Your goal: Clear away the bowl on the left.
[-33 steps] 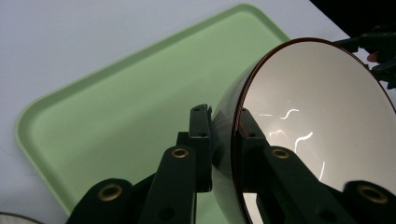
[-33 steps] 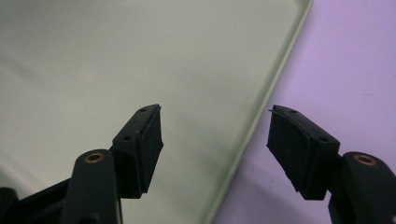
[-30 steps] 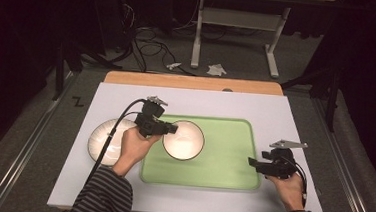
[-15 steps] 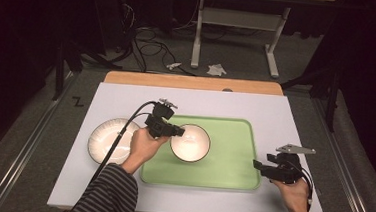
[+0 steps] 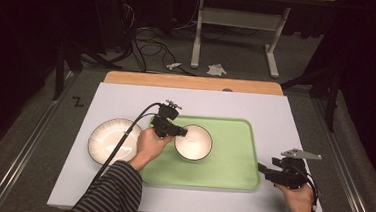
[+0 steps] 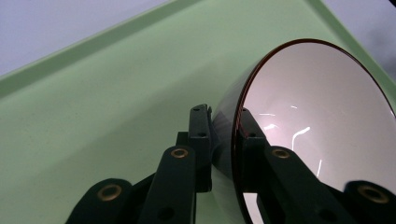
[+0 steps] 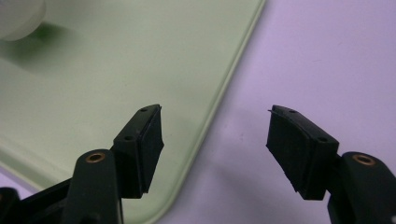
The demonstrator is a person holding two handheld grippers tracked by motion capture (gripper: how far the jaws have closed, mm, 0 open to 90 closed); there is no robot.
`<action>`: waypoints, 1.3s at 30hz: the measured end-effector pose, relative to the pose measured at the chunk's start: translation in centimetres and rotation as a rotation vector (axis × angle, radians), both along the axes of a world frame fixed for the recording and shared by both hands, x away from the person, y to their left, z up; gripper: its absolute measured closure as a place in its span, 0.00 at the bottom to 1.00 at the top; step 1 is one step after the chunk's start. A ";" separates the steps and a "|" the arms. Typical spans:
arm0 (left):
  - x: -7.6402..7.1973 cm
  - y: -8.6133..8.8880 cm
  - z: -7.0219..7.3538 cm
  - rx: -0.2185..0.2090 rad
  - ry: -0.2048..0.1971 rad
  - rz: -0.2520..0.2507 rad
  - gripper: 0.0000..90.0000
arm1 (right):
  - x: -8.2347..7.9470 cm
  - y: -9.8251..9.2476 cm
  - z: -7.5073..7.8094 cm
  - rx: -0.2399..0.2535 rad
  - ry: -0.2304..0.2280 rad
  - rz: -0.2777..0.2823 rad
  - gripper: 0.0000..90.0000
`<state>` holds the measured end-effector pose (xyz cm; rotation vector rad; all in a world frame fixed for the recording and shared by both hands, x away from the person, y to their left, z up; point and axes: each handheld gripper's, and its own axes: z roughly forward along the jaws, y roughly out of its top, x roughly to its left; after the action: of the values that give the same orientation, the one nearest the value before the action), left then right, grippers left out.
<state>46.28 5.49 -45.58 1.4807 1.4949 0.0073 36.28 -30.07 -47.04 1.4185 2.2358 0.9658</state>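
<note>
A: Right gripper (image 7: 215, 154) here, jaws spread wide, nothing between them.

B: And underneath?

A: The green tray's (image 7: 140, 60) rounded corner under the left jaw, pale table (image 7: 327, 56) under the right. A white object (image 7: 18, 16) sits on the tray, top left.

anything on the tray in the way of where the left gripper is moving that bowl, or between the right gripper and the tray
Nothing visible. The left gripper pinches the bowl rim over the green tray, whose surface is otherwise bare. The right gripper is open at the tray's corner with nothing between.
</note>
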 end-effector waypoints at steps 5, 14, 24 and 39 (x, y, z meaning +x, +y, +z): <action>0.3 -0.3 -0.7 0.013 0.008 0.010 0.89 | -0.1 -0.1 0.0 0.001 0.001 0.003 0.41; 0.2 -0.6 -1.4 0.042 0.004 0.012 0.89 | 0.3 0.2 -0.1 -0.006 0.007 0.019 0.41; 0.2 -0.6 -2.0 0.091 0.002 0.020 0.91 | 0.5 0.3 -0.1 -0.008 0.000 0.031 0.41; 0.4 -0.1 -2.2 0.074 0.018 0.026 0.90 | 0.6 0.6 -0.1 -0.009 0.007 0.035 0.41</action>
<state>46.63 5.38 -47.77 1.5236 1.5433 0.0658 36.89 -29.50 -47.19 1.3862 2.2744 0.9616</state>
